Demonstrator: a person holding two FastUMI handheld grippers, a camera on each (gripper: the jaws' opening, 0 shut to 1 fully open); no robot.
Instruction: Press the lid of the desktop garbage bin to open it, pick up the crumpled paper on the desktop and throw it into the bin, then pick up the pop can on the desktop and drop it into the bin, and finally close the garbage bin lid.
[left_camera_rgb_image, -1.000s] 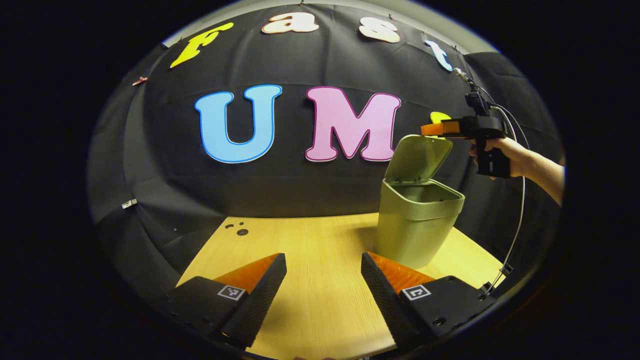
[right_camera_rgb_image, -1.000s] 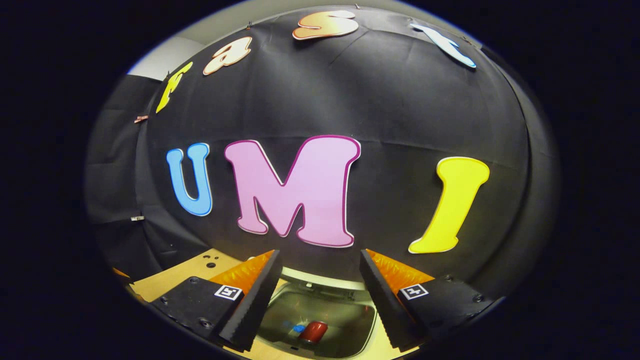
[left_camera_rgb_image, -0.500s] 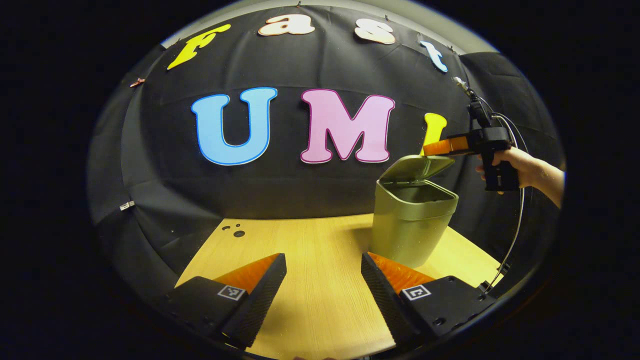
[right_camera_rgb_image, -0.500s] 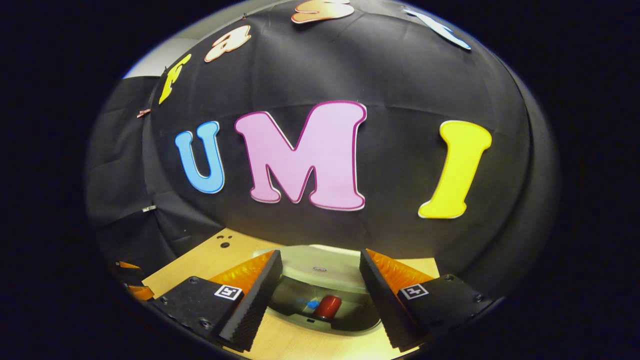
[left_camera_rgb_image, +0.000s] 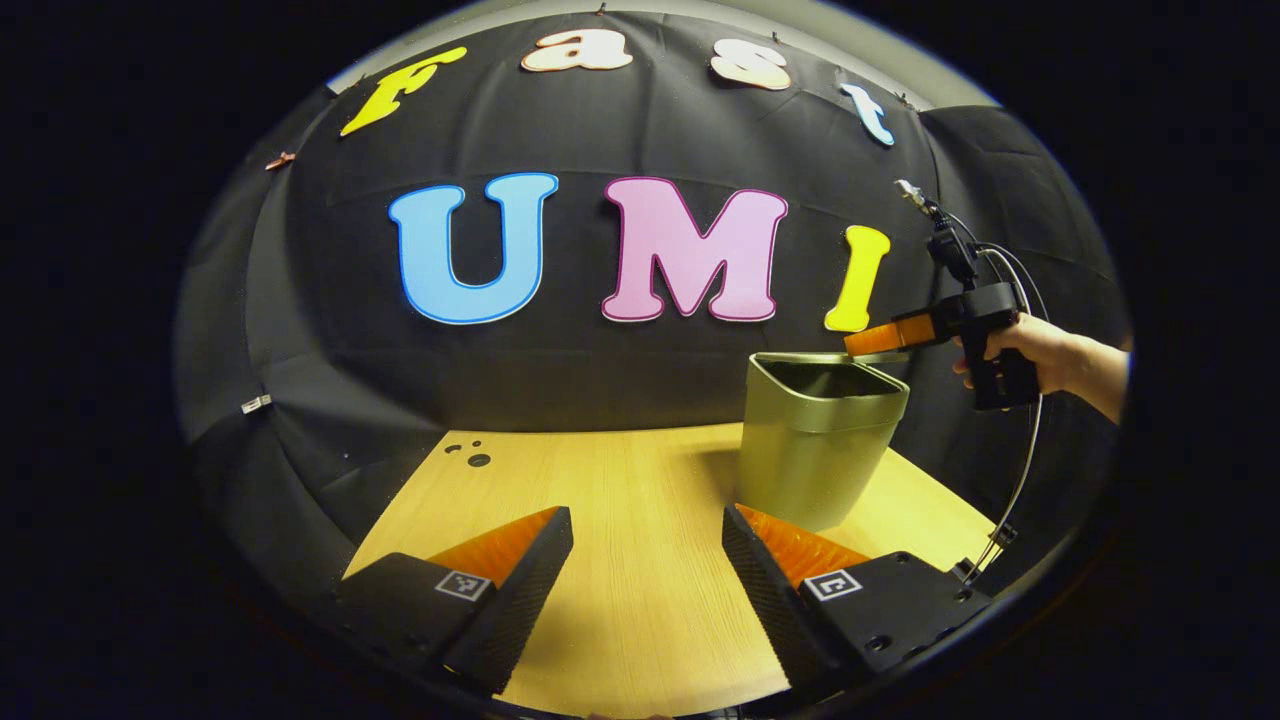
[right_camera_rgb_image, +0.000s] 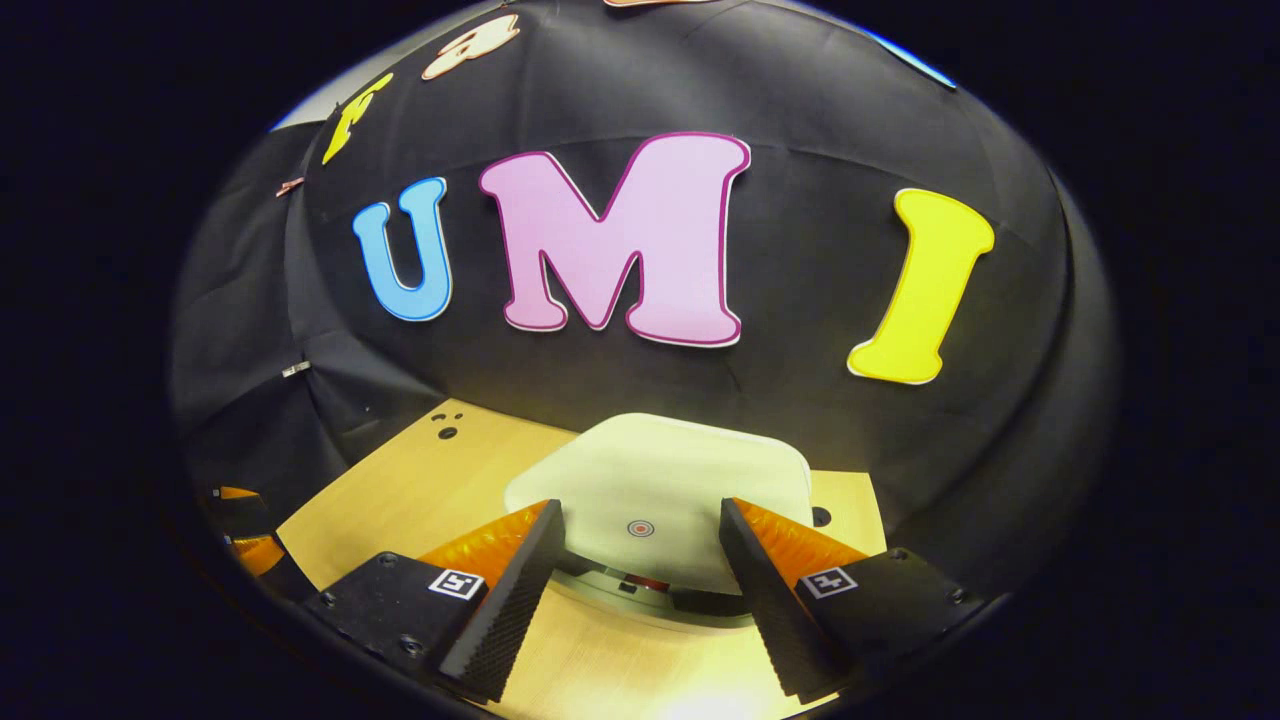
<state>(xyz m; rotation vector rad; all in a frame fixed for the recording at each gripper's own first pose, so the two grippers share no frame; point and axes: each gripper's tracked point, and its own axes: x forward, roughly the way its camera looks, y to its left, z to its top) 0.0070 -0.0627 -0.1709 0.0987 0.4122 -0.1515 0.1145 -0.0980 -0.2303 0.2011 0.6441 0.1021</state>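
A: Since a second ago the lid (right_camera_rgb_image: 665, 485) has swung from upright to nearly flat over the bin (left_camera_rgb_image: 815, 445), with the right gripper (right_camera_rgb_image: 640, 560) riding down on it.

B: Is it latched?

A: Not that I can tell. In the right gripper view a dark gap shows under the lid's near edge, with a sliver of red in it, likely the can. Those jaws are spread apart with nothing between them, hanging just over the lid.

B: And the other hand?

A: The left gripper (left_camera_rgb_image: 645, 570) hovers over the near edge of the bench (left_camera_rgb_image: 610, 500), jaws released and empty.

B: What could go wrong?

A: Pushing off-centre near the rim could tip or slide the bin, which sits toward the far right corner of the bench. Too light a push could let the lid spring back.

B: Do the views differ?

A: The left gripper view shows the whole bin from the side and the hand (left_camera_rgb_image: 1035, 350) holding the right gripper. The right gripper view shows the lid's top with its small round mark.
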